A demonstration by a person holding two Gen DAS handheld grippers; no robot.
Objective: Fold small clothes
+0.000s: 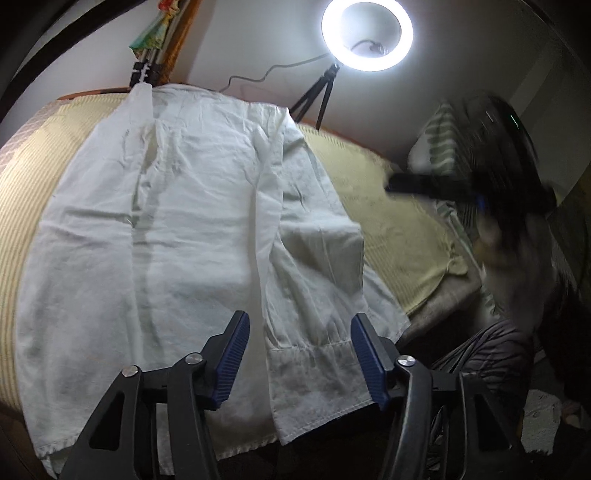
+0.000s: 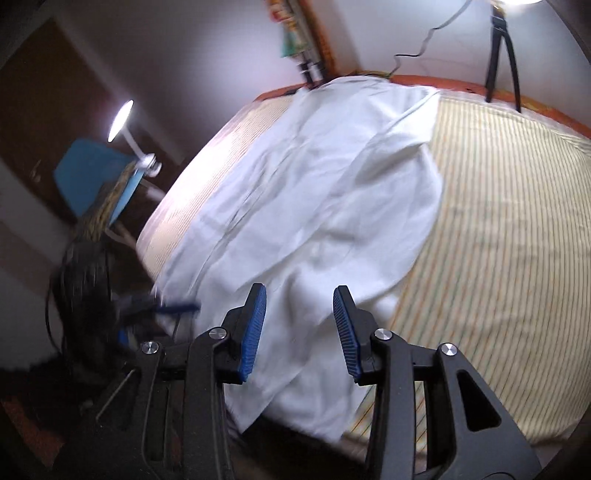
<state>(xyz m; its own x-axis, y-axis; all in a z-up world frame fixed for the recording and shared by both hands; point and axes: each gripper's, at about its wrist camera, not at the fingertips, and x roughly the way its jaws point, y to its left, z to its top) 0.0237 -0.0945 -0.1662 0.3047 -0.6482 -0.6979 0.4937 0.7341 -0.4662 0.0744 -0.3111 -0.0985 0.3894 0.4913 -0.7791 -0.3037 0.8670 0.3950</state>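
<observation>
A white long-sleeved shirt (image 1: 177,229) lies flat on the bed, collar far, hem near. One sleeve is folded down along its right side, with its cuff (image 1: 317,380) at the near edge. My left gripper (image 1: 300,325) is open and empty just above that cuff. The shirt also shows in the right wrist view (image 2: 317,206). My right gripper (image 2: 300,297) is open and empty above the shirt's near right part. The right gripper appears blurred at the right of the left wrist view (image 1: 436,184).
The bed has a yellow striped cover (image 2: 509,236). A ring light (image 1: 366,34) on a black tripod (image 1: 317,96) stands behind the bed. A striped pillow (image 1: 439,140) lies far right. A desk lamp (image 2: 120,120) and a blue chair (image 2: 88,173) stand left of the bed.
</observation>
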